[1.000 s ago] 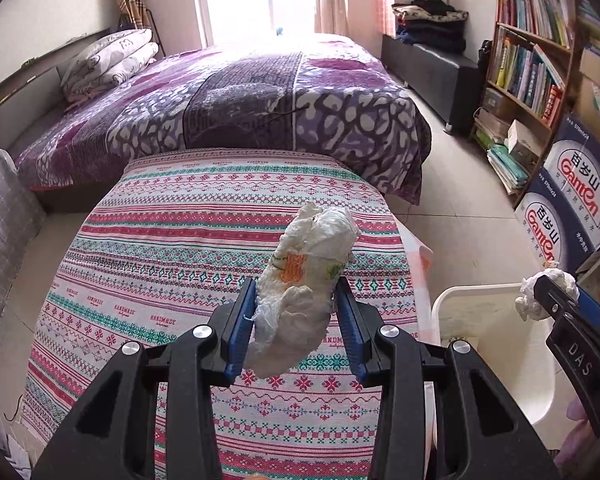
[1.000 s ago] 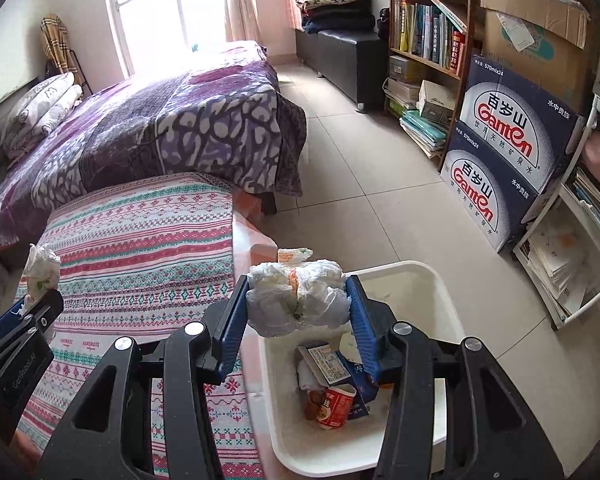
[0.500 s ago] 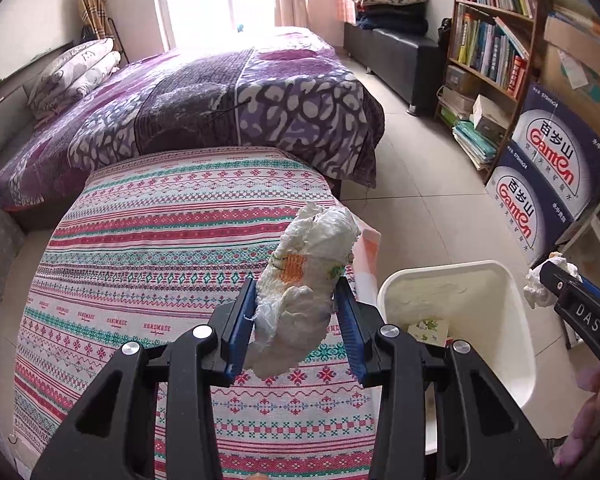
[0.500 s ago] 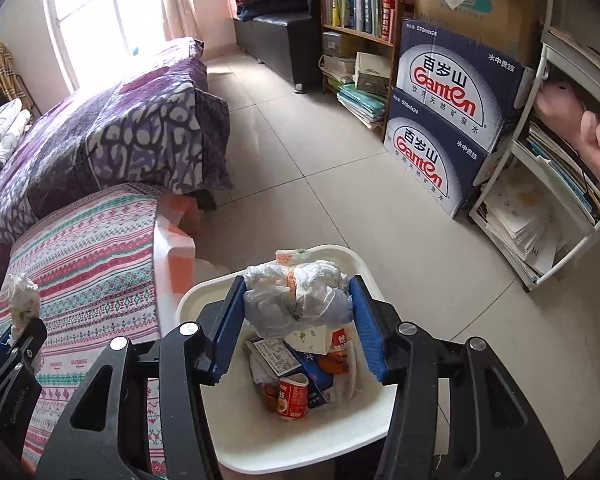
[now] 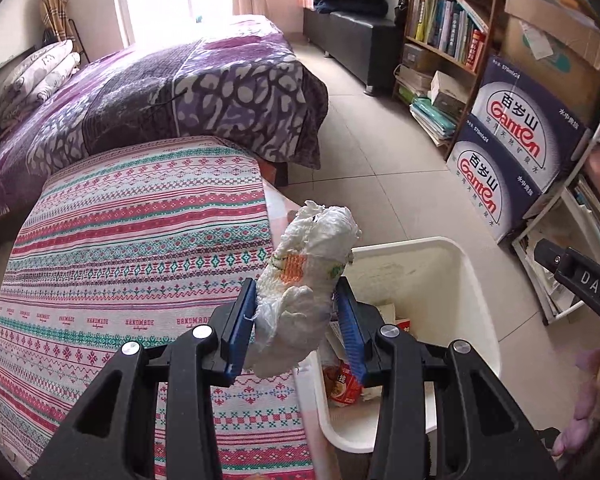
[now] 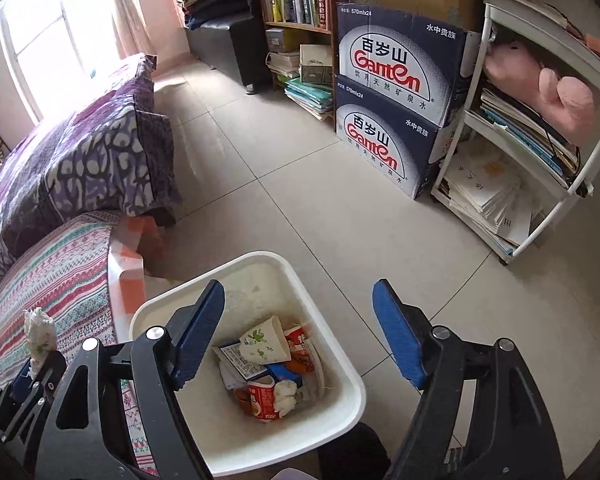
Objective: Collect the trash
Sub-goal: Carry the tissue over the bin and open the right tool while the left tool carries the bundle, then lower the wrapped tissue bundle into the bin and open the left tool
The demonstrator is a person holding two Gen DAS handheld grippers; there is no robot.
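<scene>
Clamping tissue wad, left gripper, seemingly bin-edge.

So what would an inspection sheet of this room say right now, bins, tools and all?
Surface: striped woven cloth, bare.
Job's things: crumpled wad; white bin holding cups, cartons, tissue.
Clutter: nothing seen.
Tools: left tool clamps the wad beside the bin; right tool over the bin, opening, nothing between its pads.
Cables: nothing seen.
Surroundings: purple bed, bookshelf, Ganten boxes, white rack.
</scene>
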